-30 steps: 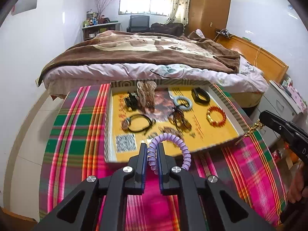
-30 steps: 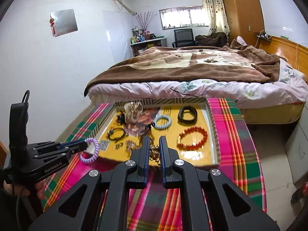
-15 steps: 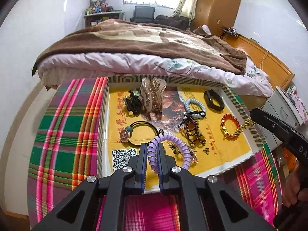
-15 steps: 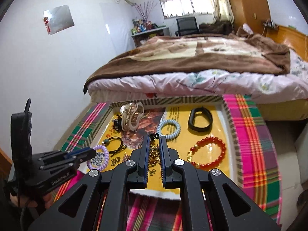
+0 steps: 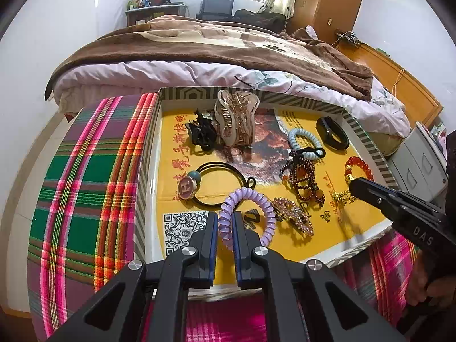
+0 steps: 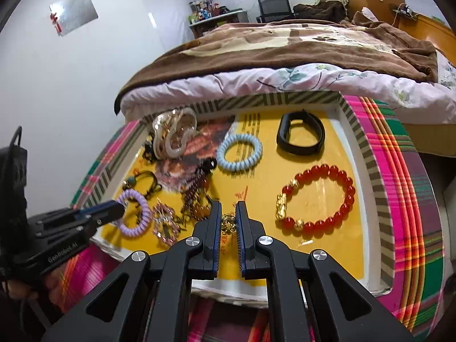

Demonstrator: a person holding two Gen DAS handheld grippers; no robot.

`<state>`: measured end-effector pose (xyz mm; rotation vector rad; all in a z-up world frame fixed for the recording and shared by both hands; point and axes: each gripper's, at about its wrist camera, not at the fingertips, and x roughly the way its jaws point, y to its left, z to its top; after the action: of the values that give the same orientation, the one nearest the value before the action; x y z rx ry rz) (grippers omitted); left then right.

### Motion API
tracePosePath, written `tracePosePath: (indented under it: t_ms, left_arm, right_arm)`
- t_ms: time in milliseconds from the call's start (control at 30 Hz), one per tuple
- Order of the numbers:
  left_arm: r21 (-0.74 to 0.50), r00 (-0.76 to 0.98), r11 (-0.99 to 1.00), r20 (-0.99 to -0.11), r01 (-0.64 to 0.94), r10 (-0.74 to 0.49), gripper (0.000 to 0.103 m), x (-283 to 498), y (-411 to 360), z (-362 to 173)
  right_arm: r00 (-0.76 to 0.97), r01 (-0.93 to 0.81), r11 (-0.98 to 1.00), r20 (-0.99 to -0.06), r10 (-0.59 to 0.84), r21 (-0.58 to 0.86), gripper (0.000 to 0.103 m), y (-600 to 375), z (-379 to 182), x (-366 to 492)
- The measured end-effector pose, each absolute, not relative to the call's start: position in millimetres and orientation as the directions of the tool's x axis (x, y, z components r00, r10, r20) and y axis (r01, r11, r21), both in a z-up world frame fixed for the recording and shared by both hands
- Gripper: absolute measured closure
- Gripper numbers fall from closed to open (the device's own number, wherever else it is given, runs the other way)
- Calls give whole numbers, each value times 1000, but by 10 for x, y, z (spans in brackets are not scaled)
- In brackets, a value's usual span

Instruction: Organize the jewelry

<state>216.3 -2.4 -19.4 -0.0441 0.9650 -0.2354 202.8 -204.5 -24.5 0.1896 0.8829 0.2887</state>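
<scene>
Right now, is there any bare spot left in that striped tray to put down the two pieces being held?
Yes: the yellow liner near the tray's front edge, below the red bead bracelet, is bare, as is the strip between that bracelet and the black band. The left half, around the purple coil hair tie, is crowded.

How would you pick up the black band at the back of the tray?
Take the black band by its near side strip, coming straight down from above. It lies flat as an open loop on the tray, so one finger can dip inside the hole and the other outside. Nothing crowds it.
</scene>
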Motion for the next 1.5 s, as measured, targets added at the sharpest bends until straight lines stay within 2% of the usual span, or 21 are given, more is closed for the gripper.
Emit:
tracePosePath:
  t_ms: [267, 400, 567, 633, 733, 833, 867, 933, 1267, 1333, 1500]
  left_arm:
    - [-152, 530, 974, -819, 169, -220, 90, 2163, -21, -249]
    - [-166, 532, 972, -815, 164, -229, 60, 2142, 2, -236]
    - [-163, 537, 973, -812, 166, -228, 58, 2114, 0, -194]
    - [-156, 541, 975, -812, 159, -218, 47, 2096, 0, -176]
    - [-152, 550, 976, -807, 157, -215, 41, 2061, 1, -140]
    - [-126, 561, 981, -807, 145, -186, 34, 2020, -4, -96]
    - [-119, 567, 983, -804, 142, -179, 33, 1997, -3, -76]
    - [-112, 574, 984, -801, 136, -170, 31, 1957, 5, -35]
    - [-18, 650, 994, -755, 109, -85, 23, 1561, -19, 222]
    - [-5, 663, 996, -746, 94, -66, 18, 1469, -27, 245]
    - [20, 679, 996, -733, 86, -44, 17, 1249, -69, 264]
  right_arm:
    - [587, -164, 953, -751, 303, 256, 93, -2024, -310, 2006]
    - [586, -164, 954, -752, 300, 252, 93, -2020, -308, 1993]
    - [595, -161, 958, -751, 286, 237, 86, -2005, -282, 1965]
    - [601, -167, 960, -749, 280, 225, 83, -1990, -262, 1939]
    - [610, -166, 963, -745, 269, 212, 75, -1981, -228, 1903]
    - [619, -167, 964, -739, 266, 207, 73, -1977, -186, 1854]
    - [623, -167, 965, -737, 263, 203, 71, -1974, -168, 1833]
    - [634, -169, 966, -728, 259, 197, 59, -1969, -126, 1775]
    - [687, -118, 983, -703, 184, 142, 58, -1939, 77, 1380]
    - [694, -96, 988, -703, 154, 122, 58, -1933, 92, 1274]
    - [709, -64, 997, -700, 83, 54, 55, -1898, 101, 1041]
